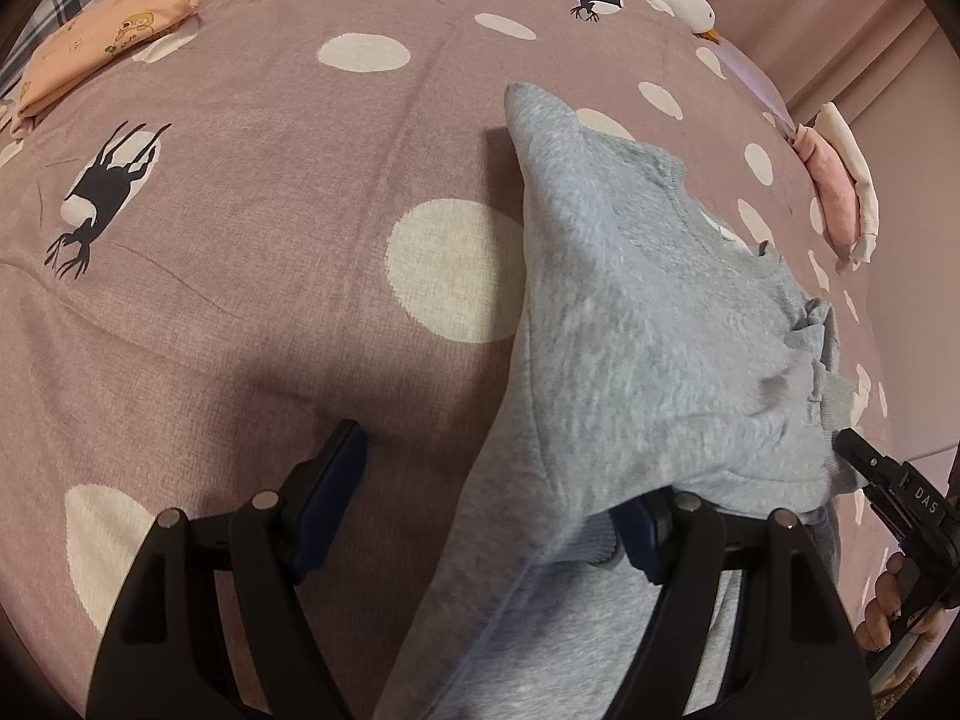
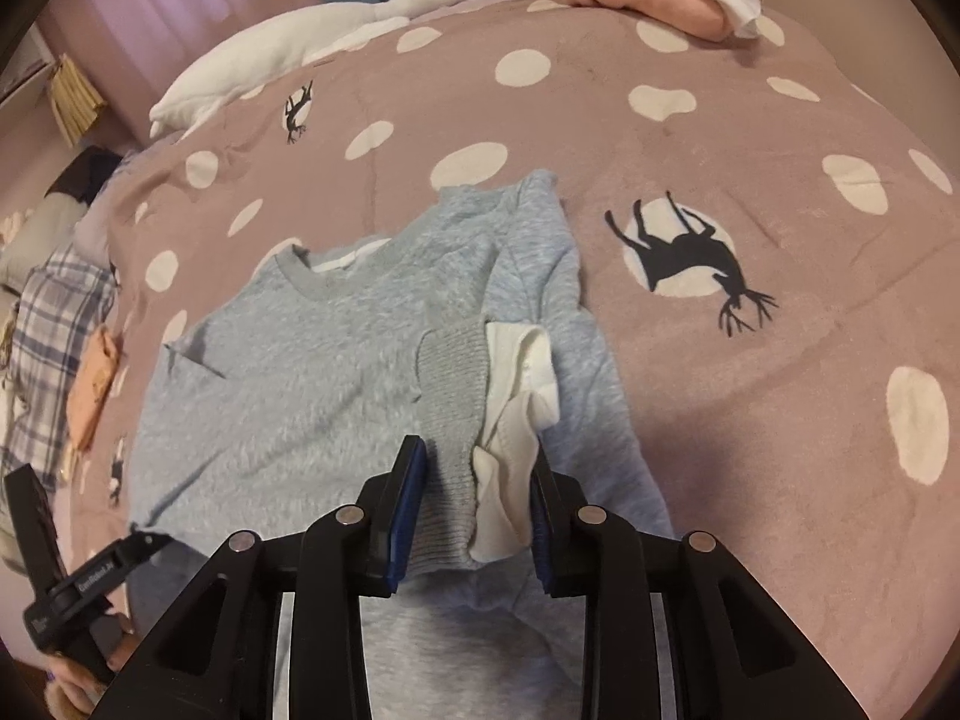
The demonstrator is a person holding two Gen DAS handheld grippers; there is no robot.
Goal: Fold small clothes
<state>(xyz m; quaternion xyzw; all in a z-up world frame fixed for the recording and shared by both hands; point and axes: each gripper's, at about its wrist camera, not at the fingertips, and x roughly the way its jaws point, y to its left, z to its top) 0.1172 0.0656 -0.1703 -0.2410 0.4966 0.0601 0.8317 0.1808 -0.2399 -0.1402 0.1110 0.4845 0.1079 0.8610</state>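
One fleecy grey sweatshirt [image 2: 312, 384] (ribbed cuff [image 2: 447, 420]), right tool [image 2: 474, 516]

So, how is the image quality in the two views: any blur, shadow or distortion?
Left wrist view: strong fisheye bending with dark corners; the grey sweatshirt throws a soft shadow on the bedspread, and its nearest fabric looks slightly soft. Right wrist view: the same barrel distortion, even dim light, no glare; the ribbed cuff between the right gripper fingers is fairly sharp.
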